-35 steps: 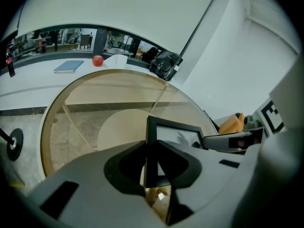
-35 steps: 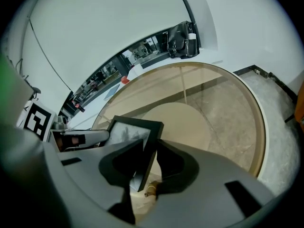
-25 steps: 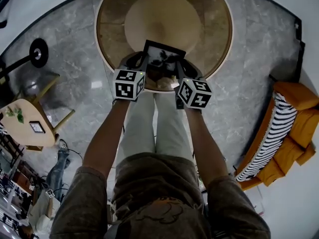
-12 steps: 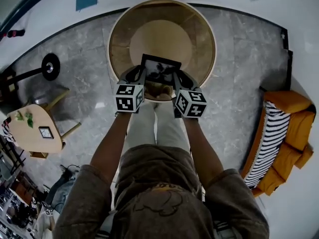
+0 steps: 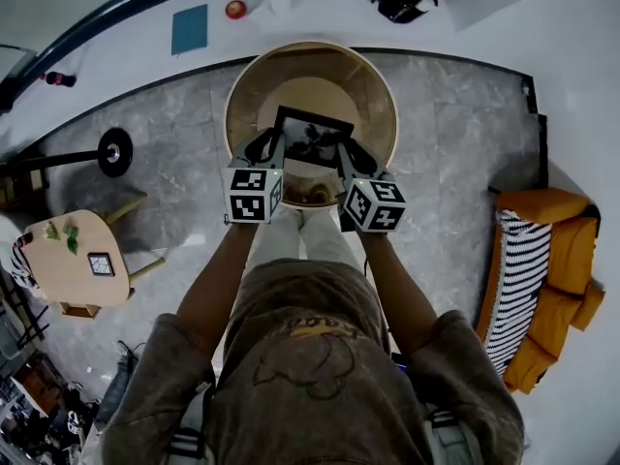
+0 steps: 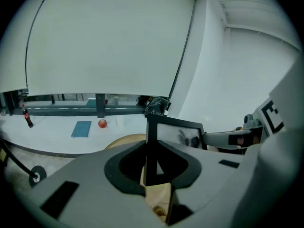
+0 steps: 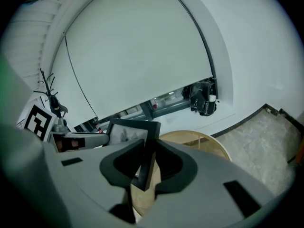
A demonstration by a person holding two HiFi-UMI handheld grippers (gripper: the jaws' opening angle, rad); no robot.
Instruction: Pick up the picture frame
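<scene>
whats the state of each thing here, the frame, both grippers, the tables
picture frame: held in the air by its two side edges, picture face up
left gripper: shut on the picture frame's left edge
right gripper: shut on the picture frame's right edge
round table: under the picture frame, not touching it
small frame: lying flat on the side table

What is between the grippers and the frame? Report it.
Nothing visible. The left gripper is clamped on the left edge of the frame and the right gripper on its right edge, so both touch it directly. The frame is held above the table.
</scene>
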